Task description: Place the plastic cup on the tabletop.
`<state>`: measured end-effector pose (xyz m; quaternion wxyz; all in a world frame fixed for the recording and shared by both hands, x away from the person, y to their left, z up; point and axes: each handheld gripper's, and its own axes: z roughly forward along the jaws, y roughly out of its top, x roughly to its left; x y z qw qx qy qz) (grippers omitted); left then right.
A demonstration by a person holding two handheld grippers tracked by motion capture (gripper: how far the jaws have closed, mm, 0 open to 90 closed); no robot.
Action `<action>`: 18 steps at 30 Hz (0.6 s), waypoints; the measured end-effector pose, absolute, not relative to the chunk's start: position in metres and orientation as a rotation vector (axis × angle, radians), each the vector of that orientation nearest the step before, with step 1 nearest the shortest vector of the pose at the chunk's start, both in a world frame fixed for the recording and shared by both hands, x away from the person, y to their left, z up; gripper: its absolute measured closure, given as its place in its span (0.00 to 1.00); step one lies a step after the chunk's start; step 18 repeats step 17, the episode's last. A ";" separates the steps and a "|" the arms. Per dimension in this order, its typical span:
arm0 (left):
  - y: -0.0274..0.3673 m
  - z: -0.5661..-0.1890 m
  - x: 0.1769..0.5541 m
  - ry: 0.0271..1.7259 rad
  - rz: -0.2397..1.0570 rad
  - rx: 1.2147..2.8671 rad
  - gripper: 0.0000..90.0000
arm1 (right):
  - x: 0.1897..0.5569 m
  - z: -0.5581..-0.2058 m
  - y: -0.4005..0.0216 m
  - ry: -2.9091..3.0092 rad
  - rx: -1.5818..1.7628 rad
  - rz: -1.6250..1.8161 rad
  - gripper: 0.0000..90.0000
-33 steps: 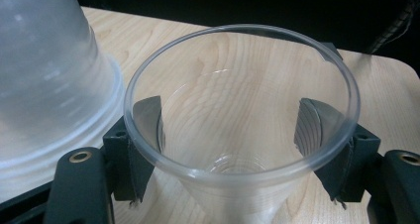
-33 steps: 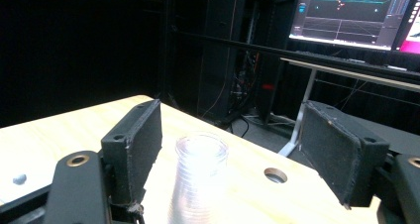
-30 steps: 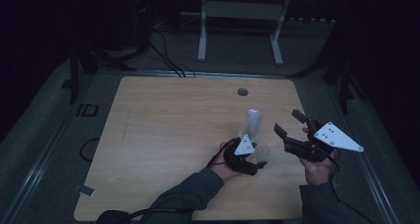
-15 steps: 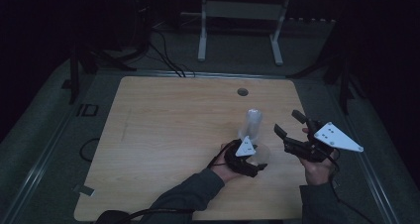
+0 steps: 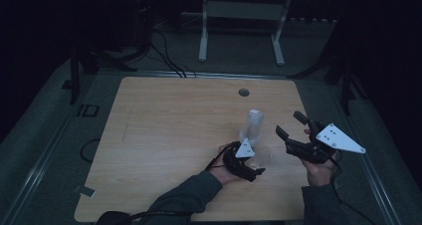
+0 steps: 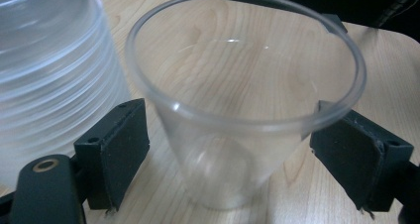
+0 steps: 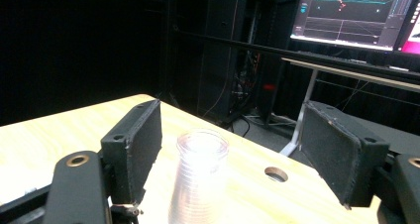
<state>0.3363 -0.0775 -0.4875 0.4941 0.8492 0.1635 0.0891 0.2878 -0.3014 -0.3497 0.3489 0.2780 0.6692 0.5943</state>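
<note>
A single clear plastic cup (image 6: 237,100) stands upright on the wooden table (image 5: 164,135), just right of a tall stack of the same cups (image 6: 49,75). My left gripper (image 6: 242,154) has its jaws on either side of this cup. They have just been opening, and the pads now stand off its wall. From above, the left gripper (image 5: 259,161) lies low by the cup (image 5: 262,154), below the stack (image 5: 254,125). My right gripper (image 5: 289,124) is held off the table to the right, open and empty. In its own view, the right gripper (image 7: 237,149) faces the stack (image 7: 198,179).
A round cable hole (image 5: 243,92) sits in the table's far edge, beyond the stack. A white metal frame (image 5: 244,16) and cables lie on the dark floor behind. A lit monitor (image 7: 354,16) stands in the background. The table's left half is bare wood.
</note>
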 end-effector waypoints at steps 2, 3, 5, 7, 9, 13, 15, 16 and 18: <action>-0.075 -0.487 0.336 0.405 0.216 2.053 0.17 | 0.288 -0.350 -0.301 1.735 0.718 1.540 0.27; -0.074 -0.487 0.336 0.406 0.218 2.053 0.17 | 0.288 -0.351 -0.301 1.736 0.717 1.540 0.27; -0.071 -0.486 0.335 0.413 0.226 2.048 0.17 | 0.288 -0.351 -0.301 1.737 0.716 1.541 0.27; -0.068 -0.485 0.335 0.419 0.226 2.042 0.17 | 0.288 -0.352 -0.301 1.737 0.719 1.542 0.27; -0.065 -0.485 0.336 0.430 0.230 2.038 0.17 | 0.288 -0.352 -0.301 1.736 0.719 1.543 0.27; -0.059 -0.485 0.337 0.449 0.223 2.030 0.17 | 0.288 -0.352 -0.302 1.735 0.720 1.543 0.27; -0.057 -0.485 0.336 0.451 0.223 2.023 0.17 | 0.288 -0.352 -0.302 1.735 0.721 1.542 0.27; -0.057 -0.484 0.335 0.450 0.222 2.020 0.17 | 0.288 -0.352 -0.302 1.735 0.721 1.543 0.27; -0.056 -0.483 0.334 0.446 0.225 2.019 0.17 | 0.288 -0.352 -0.302 1.735 0.719 1.542 0.27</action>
